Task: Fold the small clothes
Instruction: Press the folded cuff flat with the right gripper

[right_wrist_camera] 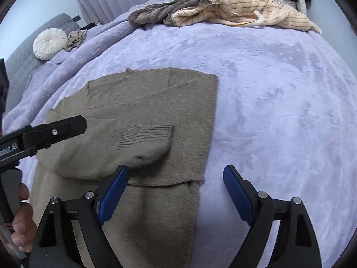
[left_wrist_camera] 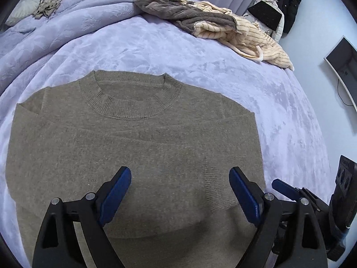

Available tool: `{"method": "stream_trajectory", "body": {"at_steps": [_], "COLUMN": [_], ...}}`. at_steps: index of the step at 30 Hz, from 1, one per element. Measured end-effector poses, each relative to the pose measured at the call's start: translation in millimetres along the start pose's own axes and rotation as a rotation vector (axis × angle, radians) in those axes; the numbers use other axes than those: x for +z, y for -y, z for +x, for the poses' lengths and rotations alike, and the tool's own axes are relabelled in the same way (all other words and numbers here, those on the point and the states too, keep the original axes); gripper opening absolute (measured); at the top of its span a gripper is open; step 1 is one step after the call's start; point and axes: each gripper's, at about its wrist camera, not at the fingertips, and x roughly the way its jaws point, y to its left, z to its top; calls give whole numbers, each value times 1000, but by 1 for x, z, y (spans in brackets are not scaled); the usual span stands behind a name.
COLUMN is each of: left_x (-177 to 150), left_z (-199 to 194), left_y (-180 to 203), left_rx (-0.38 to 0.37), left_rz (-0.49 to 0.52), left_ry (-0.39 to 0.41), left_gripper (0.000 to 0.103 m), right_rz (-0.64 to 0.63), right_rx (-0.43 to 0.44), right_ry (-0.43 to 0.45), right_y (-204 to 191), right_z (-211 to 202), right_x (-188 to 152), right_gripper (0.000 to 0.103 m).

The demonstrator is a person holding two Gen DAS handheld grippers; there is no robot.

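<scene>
A brown knitted sweater is lying flat on a bed covered by a lavender blanket, its round ribbed collar pointing toward the far side of the bed. Both sleeves are lying folded inward across the body; in the right wrist view one ribbed cuff is resting on top of the chest, and the lower part of the sweater is running toward the camera beneath a folded edge.

The left gripper is hovering over the lower middle of the sweater with its blue-padded fingers standing wide apart, nothing between them but the cloth below. The right gripper is hanging at the sweater's right edge, its fingers also spread wide and gripping nothing: the left finger is sitting over the knit, the right one over bare blanket. A hand is showing at the lower left of the right wrist view, holding the handle of the left tool.

At the far edge of the bed a heap of grey and cream striped clothes is lying well apart from the sweater. A small beige garment is sitting near a round white cushion by the grey headboard.
</scene>
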Motion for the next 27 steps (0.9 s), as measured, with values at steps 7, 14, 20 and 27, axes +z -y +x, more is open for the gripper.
{"method": "stream_trajectory", "body": {"at_steps": [7, 14, 20, 27], "left_x": [-13, -23, -20, -21], "left_z": [21, 32, 33, 33], "left_y": [-30, -31, -28, -28], "left_rx": [96, 165, 175, 175], "left_rz": [-22, 40, 60, 61], "left_ry": [-51, -48, -38, -35], "left_gripper": [90, 90, 90, 90], "right_rz": [18, 3, -62, -86], "right_rx": [145, 117, 78, 11], "right_ry": [-34, -63, -49, -70], "right_y": [-22, -24, -33, -34], "right_z": [27, 50, 45, 46], "right_x": [8, 16, 18, 16], "right_gripper": [89, 38, 13, 62]}}
